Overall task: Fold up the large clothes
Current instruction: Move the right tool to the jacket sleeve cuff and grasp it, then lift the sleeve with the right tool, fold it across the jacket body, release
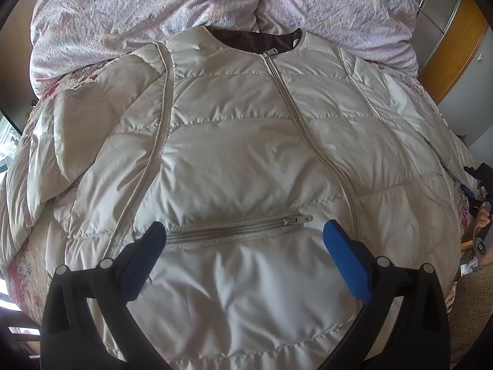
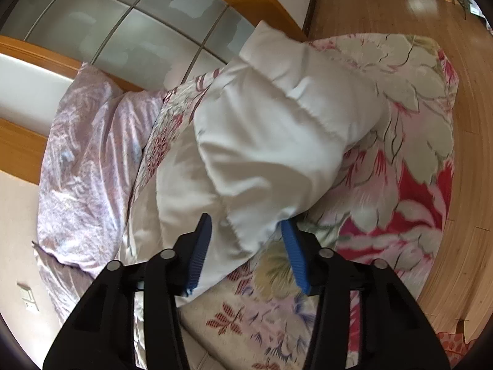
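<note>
A cream quilted puffer jacket (image 1: 240,141) lies front-up and zipped on the bed, collar at the far side. My left gripper (image 1: 245,228) hovers open over its lower front. The blue pads stand wide on either side of the grey pocket zipper (image 1: 234,226), with nothing gripped. In the right wrist view a puffy sleeve (image 2: 271,129) of the jacket runs away from me over the floral bedspread (image 2: 400,185). The sleeve's near part sits bunched between the blue pads of my right gripper (image 2: 246,231), which touch the fabric on both sides.
A crumpled lilac duvet (image 1: 154,9) is heaped at the head of the bed. A wardrobe with frosted glass panels (image 2: 123,21) stands behind it. Wooden floor (image 2: 385,6) runs along the bed's side. A person's hand (image 1: 483,215) shows at the right edge of the left wrist view.
</note>
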Demonstrator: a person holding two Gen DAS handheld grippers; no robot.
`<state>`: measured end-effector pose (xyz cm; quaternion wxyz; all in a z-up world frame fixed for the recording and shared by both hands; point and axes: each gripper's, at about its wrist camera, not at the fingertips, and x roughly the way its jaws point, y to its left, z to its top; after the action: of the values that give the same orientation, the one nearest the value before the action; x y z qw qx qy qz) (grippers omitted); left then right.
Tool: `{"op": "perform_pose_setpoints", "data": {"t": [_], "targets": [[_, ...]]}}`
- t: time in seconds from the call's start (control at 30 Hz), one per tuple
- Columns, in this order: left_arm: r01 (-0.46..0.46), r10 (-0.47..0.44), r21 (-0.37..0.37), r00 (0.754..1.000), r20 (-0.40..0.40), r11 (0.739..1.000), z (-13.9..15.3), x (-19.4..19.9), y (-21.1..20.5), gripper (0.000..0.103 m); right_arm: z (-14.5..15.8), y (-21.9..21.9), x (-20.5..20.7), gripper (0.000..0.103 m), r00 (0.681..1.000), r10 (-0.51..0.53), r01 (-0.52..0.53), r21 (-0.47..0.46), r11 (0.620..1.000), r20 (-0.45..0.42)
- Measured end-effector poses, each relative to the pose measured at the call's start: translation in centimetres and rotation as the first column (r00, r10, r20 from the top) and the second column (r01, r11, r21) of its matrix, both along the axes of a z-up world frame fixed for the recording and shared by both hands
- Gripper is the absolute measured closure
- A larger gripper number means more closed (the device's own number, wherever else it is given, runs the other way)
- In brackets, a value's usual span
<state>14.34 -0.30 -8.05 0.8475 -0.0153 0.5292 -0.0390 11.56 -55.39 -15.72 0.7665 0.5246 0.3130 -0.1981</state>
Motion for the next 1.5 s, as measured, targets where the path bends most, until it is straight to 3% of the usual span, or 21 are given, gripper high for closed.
{"op": "perform_pose_setpoints", "data": {"t": [0.23,0.47,0.67,0.9,1.07,1.27,1.4,1.5], "targets": [[-0.024,0.024,0.004,1.000,0.009,1.000,-0.3,0.3,0.9,0.002,0.2,-1.7,-0.6,0.064,0.994,-0.099,0.096,-0.092,0.991,-0.036],[-0.041,0.041,0.004,0.999,0.011,0.999,-0.5,0.3,1.4,0.002,1.5,-1.3,1.7,0.084,0.982,-0.074,0.025,-0.268,0.963,-0.174],[-0.063,0.063,0.004,0.998,0.024,0.998,-0.3,-0.1,2.2,0.002,4.0,0.8,3.9,0.094,0.971,-0.049,-0.058,-0.429,0.901,-0.235],[-0.088,0.088,-0.009,0.996,0.033,0.996,-0.2,-0.4,3.2,0.002,7.7,4.3,6.7,0.095,0.976,0.024,-0.144,-0.553,0.821,-0.219],[-0.106,0.107,-0.023,0.993,0.047,0.994,0.1,-0.7,4.0,0.002,10.6,8.6,9.1,0.095,0.972,0.153,-0.232,-0.606,0.761,-0.180],[-0.135,0.138,-0.052,0.989,0.057,0.989,0.3,-1.2,5.3,0.002,13.3,15.7,11.4,0.095,0.929,0.340,-0.350,-0.652,0.672,-0.148],[-0.155,0.159,-0.066,0.986,0.058,0.986,0.3,-1.5,6.1,0.002,14.4,20.9,12.1,0.095,0.868,0.480,-0.435,-0.661,0.612,-0.127],[-0.165,0.170,-0.072,0.984,0.061,0.984,0.4,-1.7,6.6,0.002,14.3,25.2,13.2,0.095,0.801,0.585,-0.520,-0.632,0.575,-0.127]]}}
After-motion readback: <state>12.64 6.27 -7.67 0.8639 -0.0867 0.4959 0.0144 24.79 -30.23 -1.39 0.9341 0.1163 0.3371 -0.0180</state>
